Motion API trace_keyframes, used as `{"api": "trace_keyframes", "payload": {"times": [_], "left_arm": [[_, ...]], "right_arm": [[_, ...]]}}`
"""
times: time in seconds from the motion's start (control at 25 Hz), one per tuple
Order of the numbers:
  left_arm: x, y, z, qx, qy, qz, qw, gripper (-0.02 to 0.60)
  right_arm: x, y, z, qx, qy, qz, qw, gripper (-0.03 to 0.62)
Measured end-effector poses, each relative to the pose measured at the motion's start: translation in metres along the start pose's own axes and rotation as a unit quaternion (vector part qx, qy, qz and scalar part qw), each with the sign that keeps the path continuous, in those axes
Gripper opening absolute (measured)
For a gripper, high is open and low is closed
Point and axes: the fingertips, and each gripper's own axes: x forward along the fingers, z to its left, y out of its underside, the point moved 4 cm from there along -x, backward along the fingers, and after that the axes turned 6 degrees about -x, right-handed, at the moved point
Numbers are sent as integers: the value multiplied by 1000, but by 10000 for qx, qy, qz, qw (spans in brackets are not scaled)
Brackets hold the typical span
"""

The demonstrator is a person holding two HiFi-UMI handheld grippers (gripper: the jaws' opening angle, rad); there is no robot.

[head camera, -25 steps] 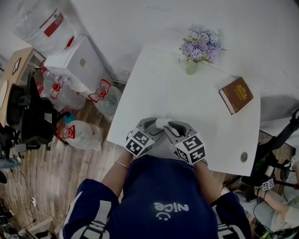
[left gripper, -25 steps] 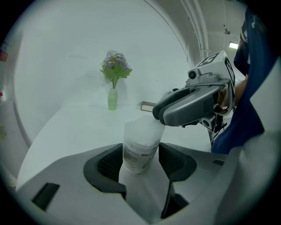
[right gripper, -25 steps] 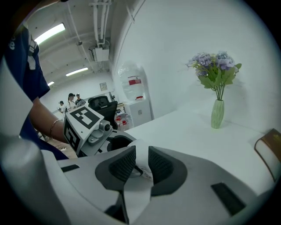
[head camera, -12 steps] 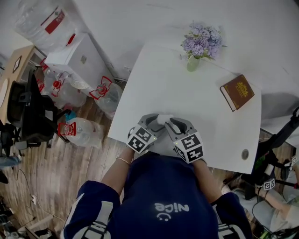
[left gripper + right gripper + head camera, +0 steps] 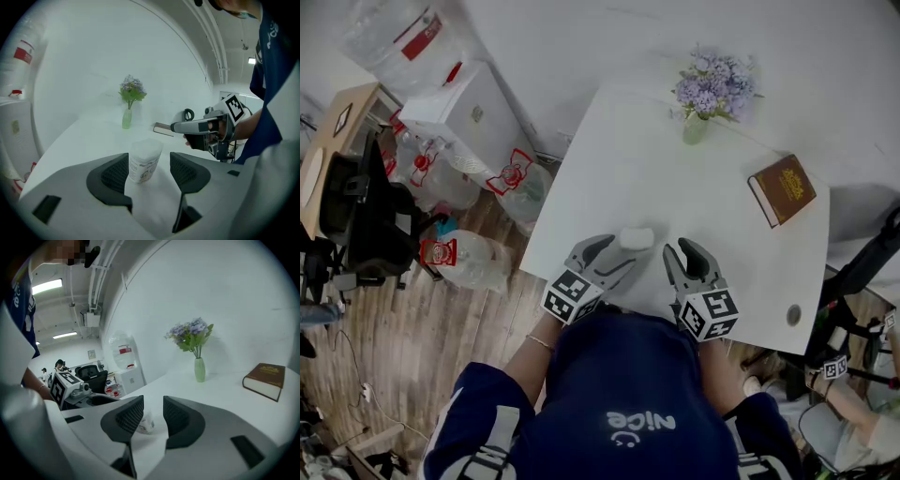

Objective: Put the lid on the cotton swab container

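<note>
The cotton swab container is a small translucent white tub with a printed label. It stands upright on the white table near the front edge, with a whitish lid on top. In the left gripper view the container stands just beyond the jaws, untouched. My left gripper is open at its left. My right gripper is off to its right with a narrow gap and nothing between the pads. In the right gripper view the container shows past the left jaw.
A vase of purple flowers stands at the table's far edge and a brown book lies at the right. A small round disc sits near the front right corner. Water bottles and a white cabinet are left of the table.
Both grippers were closed in around the container. Now they have drawn back from it, the right one swinging off to the right. The container stays standing on the table.
</note>
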Motion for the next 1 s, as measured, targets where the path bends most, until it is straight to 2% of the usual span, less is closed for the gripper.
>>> {"api": "trace_keyframes", "payload": {"times": [0.28,0.52,0.88,1.0], "left_arm": [[-31,5,-11,-197,-348,-341,9986,281],[-46,-11,-3,-537,-620,-850,9930,281],[-34,-11,-16,-268,-546,-846,9946,279],[-34,-18,-17,-351,-589,-925,9934,268]], "right_arm": [[-32,25,-12,-49,562,8,9984,114],[-38,31,-8,-118,608,34,9981,114],[-41,26,-15,-205,669,-72,9975,114],[-41,25,-16,-294,656,-56,9974,114]]}}
